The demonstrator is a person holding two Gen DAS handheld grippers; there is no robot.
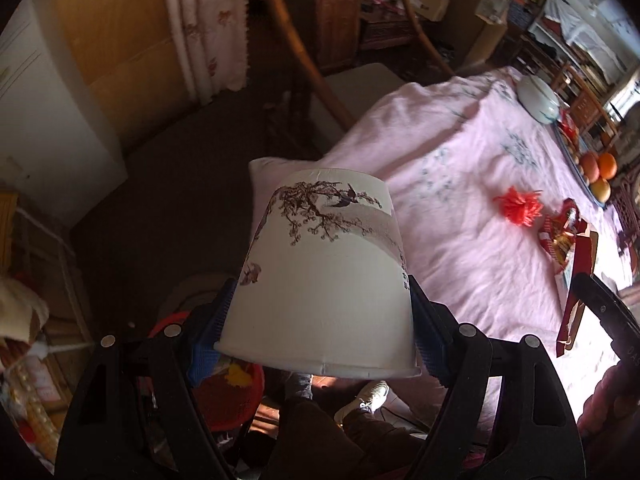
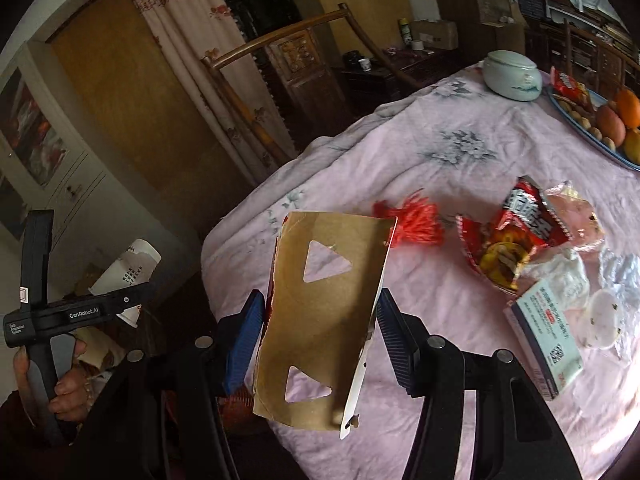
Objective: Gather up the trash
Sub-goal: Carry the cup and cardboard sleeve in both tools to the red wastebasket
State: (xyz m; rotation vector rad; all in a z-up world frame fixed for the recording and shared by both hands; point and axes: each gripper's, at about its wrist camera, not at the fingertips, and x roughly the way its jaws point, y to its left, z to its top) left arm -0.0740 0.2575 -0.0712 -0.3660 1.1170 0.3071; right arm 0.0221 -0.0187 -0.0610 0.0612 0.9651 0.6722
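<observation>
Fingers (image 1: 224,320) of left gripper (image 1: 320,320) clamp paper cup (image 1: 324,272); right gripper (image 2: 316,340) clamps cardboard (image 2: 320,320).

left gripper (image 2: 134,280) body: "GenRobot.AI"; its end: "Data Acquisition System" | other print: unreadable

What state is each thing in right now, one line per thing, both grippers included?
Left gripper: shut on the paper cup.
Paper cup: upside down, off the table, squeezed between the blue fingers.
Right gripper: shut on the cardboard piece.
Cardboard piece: torn, lifted off the table.
Red snack bag: torn open, lying on the pink tablecloth.
Red tassel: lying loose on the cloth.
Lidded bowl: closed.
</observation>
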